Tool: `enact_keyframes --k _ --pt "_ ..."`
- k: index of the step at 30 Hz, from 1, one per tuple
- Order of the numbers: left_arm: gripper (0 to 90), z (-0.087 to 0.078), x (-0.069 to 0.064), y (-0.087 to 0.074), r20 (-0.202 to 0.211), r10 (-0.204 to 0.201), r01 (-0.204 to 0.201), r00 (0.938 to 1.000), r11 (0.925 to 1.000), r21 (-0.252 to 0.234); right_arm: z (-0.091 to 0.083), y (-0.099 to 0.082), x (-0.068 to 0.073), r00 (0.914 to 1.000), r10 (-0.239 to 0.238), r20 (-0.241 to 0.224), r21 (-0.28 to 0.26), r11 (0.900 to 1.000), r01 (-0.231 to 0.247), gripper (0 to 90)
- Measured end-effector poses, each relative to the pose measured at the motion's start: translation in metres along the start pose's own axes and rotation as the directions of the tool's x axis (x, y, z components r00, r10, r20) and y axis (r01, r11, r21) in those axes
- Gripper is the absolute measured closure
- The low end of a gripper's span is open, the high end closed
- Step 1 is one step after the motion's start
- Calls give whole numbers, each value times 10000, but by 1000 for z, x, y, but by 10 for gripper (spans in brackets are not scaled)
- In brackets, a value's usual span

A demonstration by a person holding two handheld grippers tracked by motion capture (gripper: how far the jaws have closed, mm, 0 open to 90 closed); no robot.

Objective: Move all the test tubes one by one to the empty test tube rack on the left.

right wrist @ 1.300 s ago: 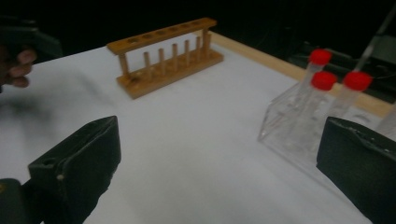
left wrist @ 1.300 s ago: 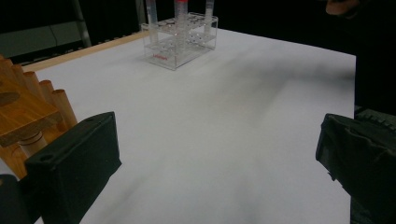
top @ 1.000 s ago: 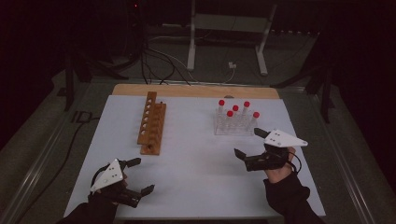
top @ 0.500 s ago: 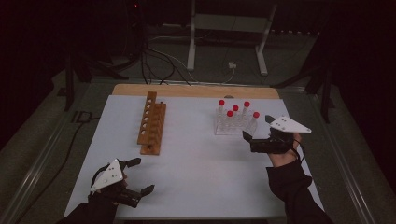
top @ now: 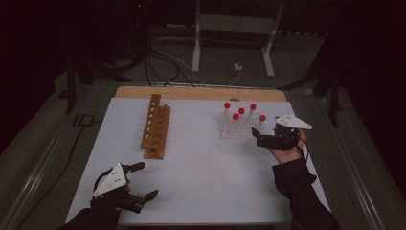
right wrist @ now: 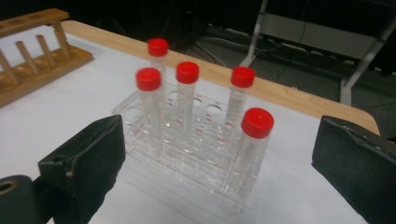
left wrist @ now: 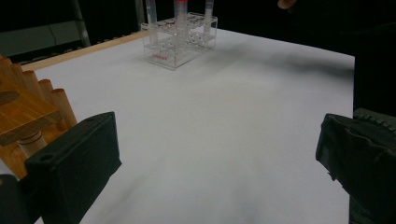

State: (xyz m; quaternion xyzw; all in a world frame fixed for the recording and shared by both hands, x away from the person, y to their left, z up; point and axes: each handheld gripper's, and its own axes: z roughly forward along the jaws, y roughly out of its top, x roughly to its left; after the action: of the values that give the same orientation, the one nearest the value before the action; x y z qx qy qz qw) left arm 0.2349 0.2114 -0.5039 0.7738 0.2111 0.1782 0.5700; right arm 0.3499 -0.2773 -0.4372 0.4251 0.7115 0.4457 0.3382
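A clear plastic rack point(top: 238, 128) stands at the far right of the white table and holds several red-capped tubes point(top: 235, 117). My right gripper point(top: 259, 138) hovers just right of the rack, open, jaws pointing at it. In the right gripper view the open right gripper point(right wrist: 222, 137) frames the clear rack point(right wrist: 187, 163), with the nearest tube point(right wrist: 254, 144) between the jaws but farther off. A wooden tube rack point(top: 156, 126) with empty holes lies left of centre. My left gripper point(top: 144, 180) rests open near the front left edge, with bare table between its jaws point(left wrist: 217, 149).
The white table top point(top: 206, 167) has a wooden strip point(top: 201, 92) along its far edge. Beyond it are a metal stand point(top: 230, 43) and cables point(top: 163, 62) on the floor. In the left gripper view the wooden rack point(left wrist: 23, 107) sits close at left.
My right gripper has moved away from the person, up to the right side of the clear rack. The left gripper has stayed put.
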Motion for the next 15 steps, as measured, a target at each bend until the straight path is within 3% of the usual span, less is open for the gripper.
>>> enact_keyframes --k 7,15 --pt "4 0 0 0 11 1 -1 10000 10000 0 14 -7 -7 9986 375 381 487 9980 -393 80" --pt "4 0 0 0 17 0 0 10000 10000 10 28 -15 -15 9951 823 555 994 9912 -876 278"
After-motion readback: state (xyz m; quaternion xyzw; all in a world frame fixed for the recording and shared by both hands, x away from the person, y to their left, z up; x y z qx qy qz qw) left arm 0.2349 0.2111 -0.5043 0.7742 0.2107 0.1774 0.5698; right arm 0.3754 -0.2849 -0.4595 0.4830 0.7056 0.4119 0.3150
